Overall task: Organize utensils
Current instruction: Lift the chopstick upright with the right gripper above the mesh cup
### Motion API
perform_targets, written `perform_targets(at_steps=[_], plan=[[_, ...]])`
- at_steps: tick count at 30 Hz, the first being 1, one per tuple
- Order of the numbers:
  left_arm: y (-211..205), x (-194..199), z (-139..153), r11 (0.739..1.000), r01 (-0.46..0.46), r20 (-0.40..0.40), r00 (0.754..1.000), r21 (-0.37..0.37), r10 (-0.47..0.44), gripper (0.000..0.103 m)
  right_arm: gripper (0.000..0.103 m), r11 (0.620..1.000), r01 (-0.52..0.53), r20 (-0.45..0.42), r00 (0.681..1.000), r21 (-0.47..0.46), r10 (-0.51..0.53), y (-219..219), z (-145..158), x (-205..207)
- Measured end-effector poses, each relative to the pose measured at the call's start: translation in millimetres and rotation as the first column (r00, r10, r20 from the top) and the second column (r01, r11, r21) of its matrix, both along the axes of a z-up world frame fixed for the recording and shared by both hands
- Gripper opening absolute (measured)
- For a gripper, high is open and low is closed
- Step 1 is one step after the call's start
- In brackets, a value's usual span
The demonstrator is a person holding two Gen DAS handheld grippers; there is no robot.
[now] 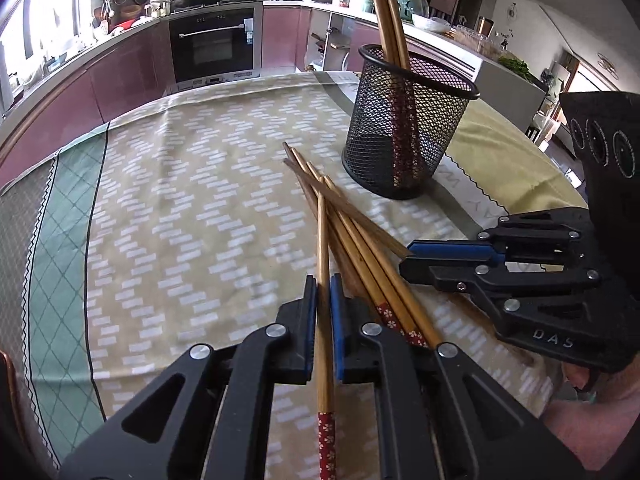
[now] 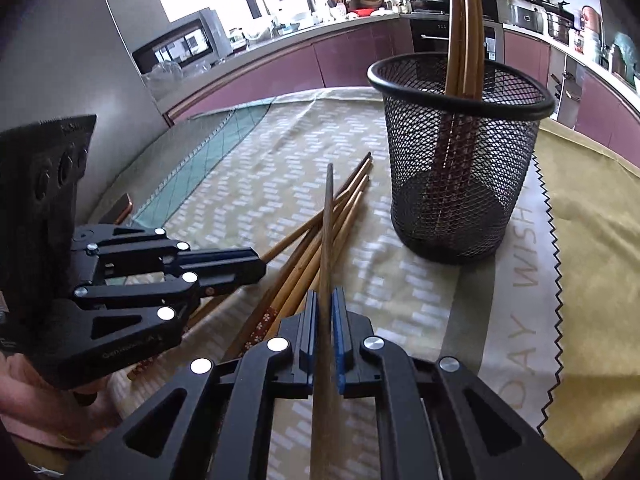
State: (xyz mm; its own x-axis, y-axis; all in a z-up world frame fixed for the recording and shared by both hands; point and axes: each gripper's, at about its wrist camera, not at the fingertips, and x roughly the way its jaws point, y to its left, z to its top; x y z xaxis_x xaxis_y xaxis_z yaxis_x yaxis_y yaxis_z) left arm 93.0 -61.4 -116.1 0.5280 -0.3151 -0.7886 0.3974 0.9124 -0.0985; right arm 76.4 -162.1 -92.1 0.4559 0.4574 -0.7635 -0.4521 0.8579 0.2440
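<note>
Chopsticks [image 1: 360, 236] lay crossed, tips toward the mesh cup [image 1: 408, 128]; left tool [image 1: 323, 292] and right tool [image 2: 325, 312] each clamped one, handles cut off

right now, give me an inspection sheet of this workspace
surface: table under a patterned tablecloth with a yellow cloth at one side
job's things: black mesh cup upright, several chopsticks standing in it; loose chopsticks crossed in a pile beside it
clutter: nothing seen on the table besides these
grippers: left claw shut on one chopstick with a red flowered end; right claw shut on another chopstick
cables: nothing seen
surroundings: kitchen with pink cabinets, a built-in oven, pots and dishes on the counter
</note>
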Motion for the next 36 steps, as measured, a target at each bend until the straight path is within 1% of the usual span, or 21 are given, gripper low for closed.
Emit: perform_targets(at_steps=[2, 7, 10, 11, 16, 20, 25, 30, 36], plan=[[-0.6, 3.1, -3.0, 1.000, 0.009, -0.013, 1.000, 0.010, -0.009, 0.010, 0.009, 1.000, -0.005, -0.001, 1.000, -0.010, 0.005, 2.2, -1.7, 2.8], [0.4, 12.5, -2.8, 0.999, 0.029, -0.032, 0.999, -0.013, -0.029, 0.012, 0.008, 1.000, -0.007, 0.000, 1.000, -0.012, 0.007, 6.9, -2.0, 11.4], [-1.7, 18.0, -2.3, 1.000, 0.023, -0.035, 0.999, -0.008, -0.023, 0.010, 0.007, 1.000, 0.003, 0.002, 1.000, -0.005, -0.003, 6.1, -0.9, 13.2], [-2.3, 18.8, -1.9, 1.000, 0.017, -0.033, 0.999, -0.005, -0.017, 0.008, 0.007, 1.000, 0.004, 0.005, 1.000, -0.004, -0.004, 6.4, -0.2, 12.9], [0.2, 17.5, 6.7, 1.000, 0.006, -0.020, 1.000, -0.028, -0.006, 0.007, 0.006, 1.000, -0.001, 0.046, 0.999, 0.026, -0.001, -0.6, 13.0, 2.5], [7.0, 11.0, 28.6, 0.997, 0.016, 0.022, 1.000, -0.073, -0.015, 0.007, 0.006, 0.998, 0.004, 0.105, 0.994, 0.066, -0.011, -12.4, 35.2, -6.8], [11.4, 5.0, 61.8, 0.990, 0.053, 0.084, 0.996, -0.133, -0.042, 0.007, 0.006, 0.993, 0.023, 0.165, 0.985, 0.115, -0.042, -34.7, 59.2, -15.4], [15.2, -1.9, 92.3, 0.978, 0.092, 0.143, 0.988, -0.186, -0.066, 0.007, 0.006, 0.987, 0.045, 0.214, 0.974, 0.154, -0.078, -51.5, 78.8, -20.8], [24.9, -6.8, 124.3, 0.964, 0.113, 0.210, 0.976, -0.240, -0.062, 0.007, 0.006, 0.981, 0.056, 0.262, 0.959, 0.186, -0.104, -64.3, 98.0, -20.7]])
